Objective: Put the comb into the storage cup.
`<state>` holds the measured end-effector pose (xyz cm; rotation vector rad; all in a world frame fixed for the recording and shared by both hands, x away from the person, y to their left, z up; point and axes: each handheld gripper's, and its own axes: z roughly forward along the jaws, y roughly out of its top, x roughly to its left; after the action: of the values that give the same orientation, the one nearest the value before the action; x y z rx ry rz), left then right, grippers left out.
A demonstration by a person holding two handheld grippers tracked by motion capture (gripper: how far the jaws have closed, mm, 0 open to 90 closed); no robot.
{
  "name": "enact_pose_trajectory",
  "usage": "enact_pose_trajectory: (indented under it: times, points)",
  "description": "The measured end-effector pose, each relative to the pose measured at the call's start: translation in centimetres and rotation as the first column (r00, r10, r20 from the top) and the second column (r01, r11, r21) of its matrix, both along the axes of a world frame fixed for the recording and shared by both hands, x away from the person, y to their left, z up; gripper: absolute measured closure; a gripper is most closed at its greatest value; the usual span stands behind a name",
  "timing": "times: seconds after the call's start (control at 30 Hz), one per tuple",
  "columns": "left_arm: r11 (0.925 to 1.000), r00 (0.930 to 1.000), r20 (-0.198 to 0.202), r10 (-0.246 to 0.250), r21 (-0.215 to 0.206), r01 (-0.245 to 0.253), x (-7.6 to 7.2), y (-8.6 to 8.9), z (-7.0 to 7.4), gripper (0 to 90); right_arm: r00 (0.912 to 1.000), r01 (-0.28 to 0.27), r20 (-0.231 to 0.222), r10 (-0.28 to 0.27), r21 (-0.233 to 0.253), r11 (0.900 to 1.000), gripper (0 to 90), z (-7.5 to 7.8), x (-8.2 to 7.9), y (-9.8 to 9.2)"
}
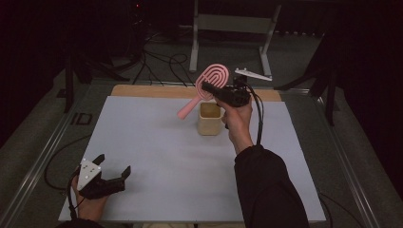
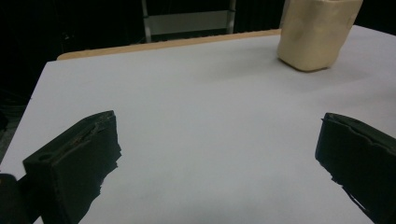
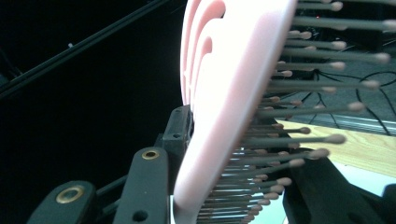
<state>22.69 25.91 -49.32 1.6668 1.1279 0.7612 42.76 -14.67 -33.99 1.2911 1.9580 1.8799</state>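
Observation:
A pink hairbrush (image 1: 209,82) hangs in the air above the far middle of the white table (image 1: 157,156), its handle slanting down to the left. My right gripper (image 1: 209,88) is shut on the brush head, just over a cream-coloured square cup (image 1: 210,118). In the right gripper view the pink brush (image 3: 229,102) stands edge-on between the jaws, its bristles pointing right. My left gripper (image 1: 113,166) rests open at the near left corner of the table. In the left gripper view nothing lies between the two jaws of the left gripper (image 2: 219,154), and the cup (image 2: 317,32) stands at the far right.
A wooden strip (image 1: 157,91) runs along the table's far edge. Behind it stand a metal frame (image 1: 233,28) and loose cables (image 1: 161,61) on the floor. Metal rails (image 1: 43,152) flank the table on both sides.

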Motion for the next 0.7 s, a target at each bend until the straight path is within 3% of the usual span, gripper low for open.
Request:
enact_pose_trajectory:
  times: [0.7]
  points:
    - [0.9999,1.0,0.002,0.004,0.014,-0.004,0.0,-0.2,0.0,0.2,0.9961,0.088,-0.005,-0.088,-0.004,0.996,63.5,0.7,0.7,-1.3]
